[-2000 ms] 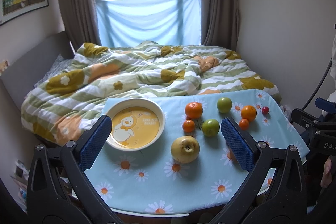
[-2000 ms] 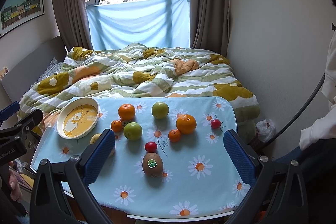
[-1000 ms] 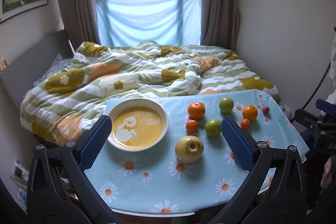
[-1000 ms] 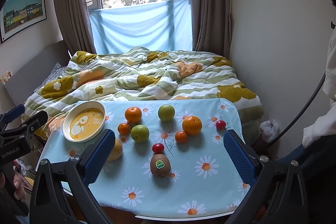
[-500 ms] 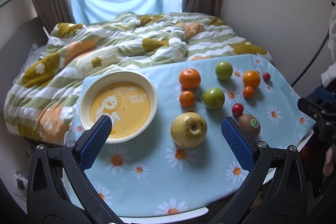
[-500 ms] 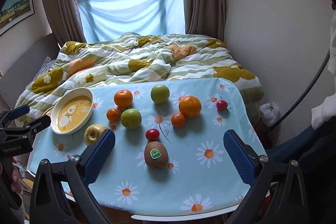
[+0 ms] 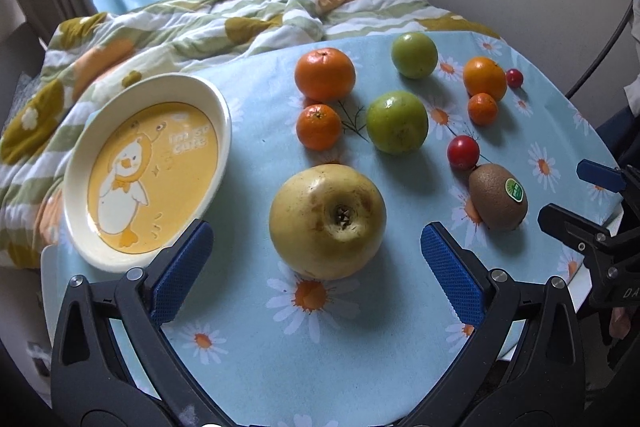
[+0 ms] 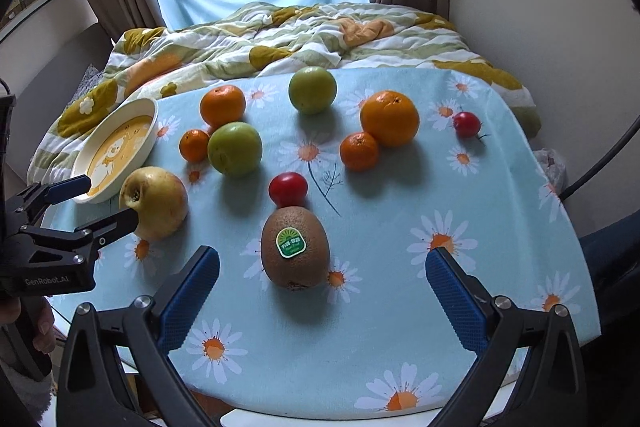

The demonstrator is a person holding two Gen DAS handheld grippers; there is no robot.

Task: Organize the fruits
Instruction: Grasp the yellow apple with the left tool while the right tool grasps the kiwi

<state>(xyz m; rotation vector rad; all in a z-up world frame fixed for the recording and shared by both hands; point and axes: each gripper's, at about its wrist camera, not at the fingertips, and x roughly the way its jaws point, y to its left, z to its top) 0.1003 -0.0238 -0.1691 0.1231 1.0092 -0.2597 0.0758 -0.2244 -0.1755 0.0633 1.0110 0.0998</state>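
A yellow pear (image 7: 327, 221) lies on the daisy tablecloth, just ahead of my open left gripper (image 7: 316, 247); it also shows in the right wrist view (image 8: 156, 201). A cream plate with a yellow duck picture (image 7: 150, 167) stands empty to the pear's left. A kiwi with a green sticker (image 8: 295, 246) lies just ahead of my open right gripper (image 8: 322, 275). Beyond are oranges (image 8: 389, 118), small tangerines (image 8: 359, 151), green apples (image 8: 235, 148) and red cherry tomatoes (image 8: 288, 189). Both grippers are empty.
The table (image 8: 500, 219) is small and rounded, with its front edge under my grippers. A bed with a striped floral duvet (image 8: 304, 35) lies right behind it. A wall stands to the right, a curtained window behind. My left gripper shows at the left of the right wrist view (image 8: 72, 211).
Both grippers have moved forward and down toward the table. The pear now sits close in front of the left fingers and the kiwi close in front of the right fingers.
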